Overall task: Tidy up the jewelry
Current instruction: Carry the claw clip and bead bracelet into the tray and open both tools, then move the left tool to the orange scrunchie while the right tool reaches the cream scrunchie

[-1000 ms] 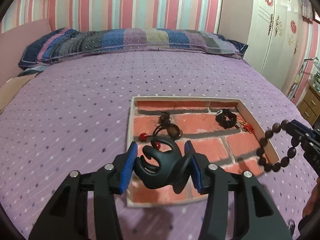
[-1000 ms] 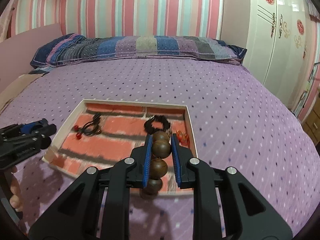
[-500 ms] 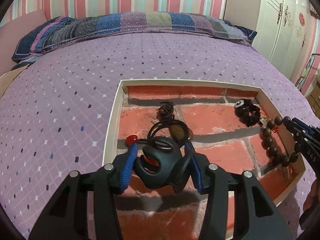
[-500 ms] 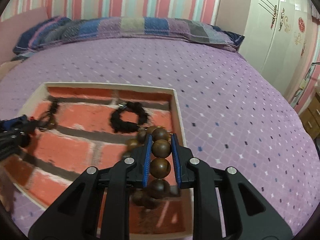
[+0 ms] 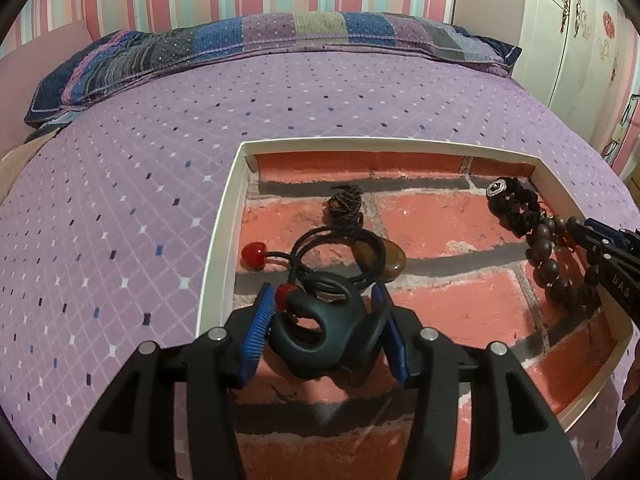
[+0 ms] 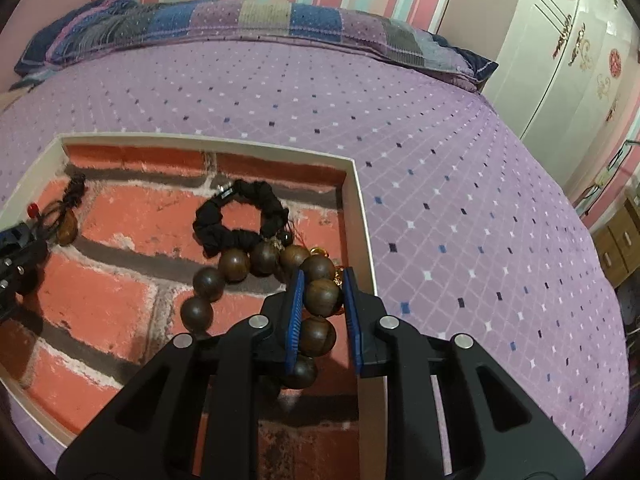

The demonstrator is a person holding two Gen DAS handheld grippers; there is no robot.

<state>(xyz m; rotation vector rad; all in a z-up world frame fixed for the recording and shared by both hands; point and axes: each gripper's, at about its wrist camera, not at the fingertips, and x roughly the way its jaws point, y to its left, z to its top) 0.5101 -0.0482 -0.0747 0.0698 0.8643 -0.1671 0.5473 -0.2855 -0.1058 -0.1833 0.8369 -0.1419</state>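
Note:
A white-rimmed tray (image 5: 224, 216) with a brick-pattern floor lies on the purple bed. My left gripper (image 5: 326, 312) is shut on a black hair claw clip (image 5: 320, 330), held low over the tray's near left part. My right gripper (image 6: 320, 300) is shut on a brown wooden bead bracelet (image 6: 236, 266), whose loose end rests on the tray floor by the right wall; it also shows in the left wrist view (image 5: 546, 256). A black scrunchie (image 6: 240, 220) lies just behind the beads. Black hair ties with red beads (image 5: 256, 256) and a brown stone (image 5: 390, 260) lie ahead of the clip.
A small braided brown knot (image 5: 346, 206) lies near the tray's far wall (image 6: 208, 144). A long patchwork pillow (image 5: 280, 36) lies across the bed head. A white wardrobe (image 6: 560, 40) stands on the right, with a wooden drawer unit (image 6: 620, 240) beside the bed.
Both grippers have moved forward and down into the tray. The bead bracelet, which hung in the air, now touches the tray floor. The clip sits lower, close to the hair ties.

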